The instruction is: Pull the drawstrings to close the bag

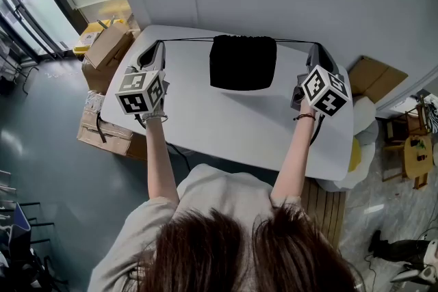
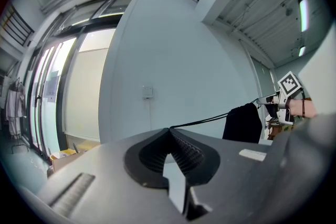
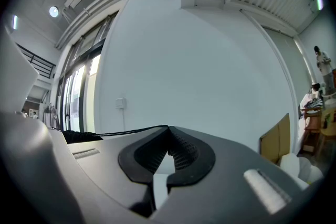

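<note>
Presently: left gripper (image 1: 161, 44), far-left corner of table (image 1: 226, 126), jaws clamped on left drawstring (image 1: 188, 40); black bag (image 1: 243, 63), far-edge centre, midway between both grippers; right gripper (image 1: 316, 46), far-right corner, jaws pinching right drawstring (image 1: 291, 43). Judged pull axis: along the far edge, outward.

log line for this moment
left gripper: shut on left drawstring | right gripper: shut on right drawstring | both taut | black bag between grippers, top gathered

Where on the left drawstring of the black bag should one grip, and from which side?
Its outer end, from the left side: the left drawstring leaves the black bag sideways at the gathered top, thin and taut; the left tool pinches it there.
</note>
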Action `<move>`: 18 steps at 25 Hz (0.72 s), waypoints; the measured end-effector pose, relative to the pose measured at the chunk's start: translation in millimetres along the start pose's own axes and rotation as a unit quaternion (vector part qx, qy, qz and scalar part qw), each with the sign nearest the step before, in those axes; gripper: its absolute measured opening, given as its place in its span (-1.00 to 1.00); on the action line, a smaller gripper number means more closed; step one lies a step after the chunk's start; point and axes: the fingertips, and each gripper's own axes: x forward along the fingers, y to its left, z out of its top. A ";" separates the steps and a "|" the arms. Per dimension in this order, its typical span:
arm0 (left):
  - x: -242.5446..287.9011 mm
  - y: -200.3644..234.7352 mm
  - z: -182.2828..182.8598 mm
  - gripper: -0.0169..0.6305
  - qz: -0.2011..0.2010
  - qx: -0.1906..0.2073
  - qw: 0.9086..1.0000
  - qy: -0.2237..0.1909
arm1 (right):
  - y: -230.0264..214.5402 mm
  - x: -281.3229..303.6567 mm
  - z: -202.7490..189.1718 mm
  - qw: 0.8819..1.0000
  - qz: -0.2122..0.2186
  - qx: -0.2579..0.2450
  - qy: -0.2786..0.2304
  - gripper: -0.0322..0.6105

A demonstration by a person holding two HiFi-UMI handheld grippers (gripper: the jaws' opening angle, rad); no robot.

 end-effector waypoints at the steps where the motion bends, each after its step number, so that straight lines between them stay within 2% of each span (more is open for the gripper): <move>1: 0.1 0.3 -0.1 -0.94 0.000 -0.001 1.000 0.000 | -0.5 0.2 0.0 1.000 -0.001 -0.001 0.000 -0.84; 18: 6.3 9.9 -0.6 -0.94 0.010 -0.017 1.000 -0.004 | -5.4 12.3 -7.5 1.000 -0.011 0.001 0.007 -0.85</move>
